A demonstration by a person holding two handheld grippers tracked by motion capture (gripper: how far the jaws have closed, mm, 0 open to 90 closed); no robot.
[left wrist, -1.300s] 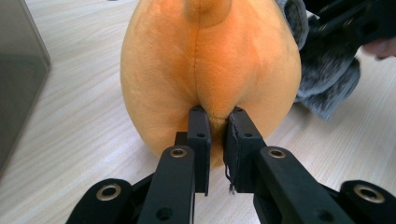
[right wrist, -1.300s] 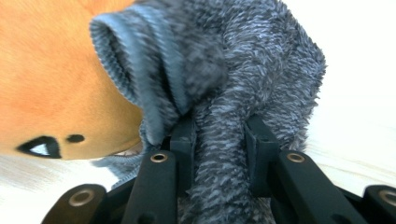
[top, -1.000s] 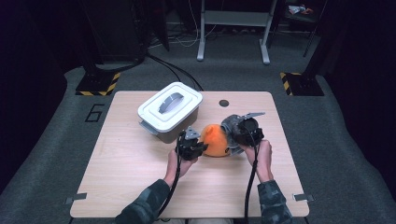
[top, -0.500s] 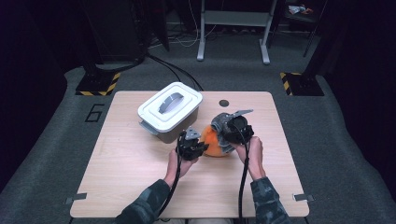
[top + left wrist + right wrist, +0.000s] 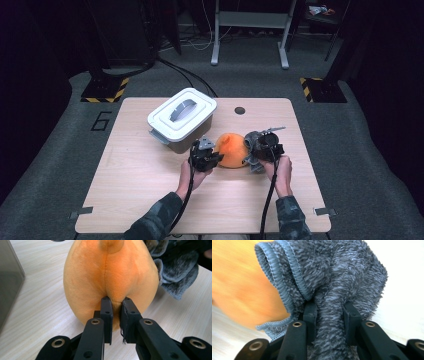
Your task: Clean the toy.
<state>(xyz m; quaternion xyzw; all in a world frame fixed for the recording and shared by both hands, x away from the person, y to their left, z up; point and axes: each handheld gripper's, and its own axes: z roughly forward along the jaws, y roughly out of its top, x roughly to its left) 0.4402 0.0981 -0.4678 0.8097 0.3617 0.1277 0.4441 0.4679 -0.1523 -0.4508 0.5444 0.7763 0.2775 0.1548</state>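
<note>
centre of the high view: left gripper (image 5: 205,156) pinches orange plush (image 5: 232,150) on the table; right gripper (image 5: 261,148) clamps grey cloth (image 5: 337,277). risk: the thin fabric pinch slips and the plush rolls.

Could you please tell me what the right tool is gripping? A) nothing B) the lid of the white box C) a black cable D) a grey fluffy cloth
D: the right tool is shut on a bunched grey fluffy cloth, beside the orange plush toy.
</note>
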